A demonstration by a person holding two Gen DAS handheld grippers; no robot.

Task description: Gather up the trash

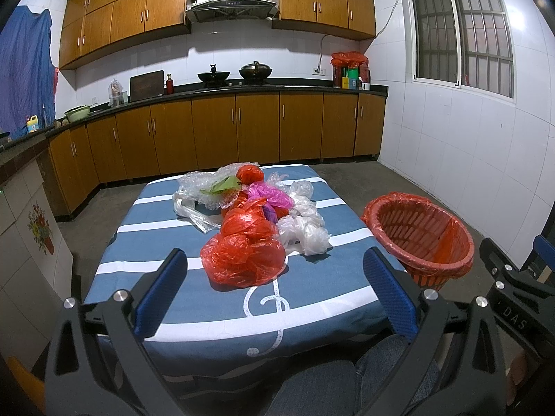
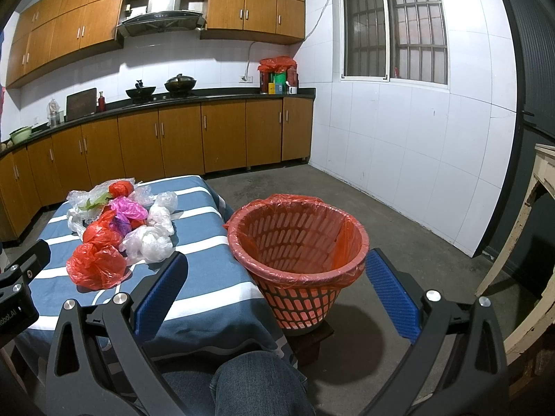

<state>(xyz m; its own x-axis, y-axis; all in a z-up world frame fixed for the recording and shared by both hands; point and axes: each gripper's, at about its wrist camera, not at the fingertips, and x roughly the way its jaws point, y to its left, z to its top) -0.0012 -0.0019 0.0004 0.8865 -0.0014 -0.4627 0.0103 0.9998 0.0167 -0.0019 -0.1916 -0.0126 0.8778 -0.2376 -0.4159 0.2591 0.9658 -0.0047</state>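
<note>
Kitchen cabinets back a low table (image 1: 215,315) under a blue striped cloth. Left gripper (image 1: 274,289) hangs spread wide and empty; at its 12 o'clock lies a crumpled red plastic bag (image 1: 244,254), fronting a heap of clear and pink bags (image 1: 267,196). Featherlight, limp and slippery, it likely wants a pinch on a bunched fold. Right gripper (image 2: 275,291) gapes empty toward the red lined basket (image 2: 298,239) beside the table

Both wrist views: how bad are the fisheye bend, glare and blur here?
Left wrist view: dark corners, wooden wall cabinets bow strongly, glare on the crumpled red plastic bag, focus sharp. Right wrist view: same bowing at the barred window, red plastic-lined lattice basket crisp, soft shadow beneath it.
</note>
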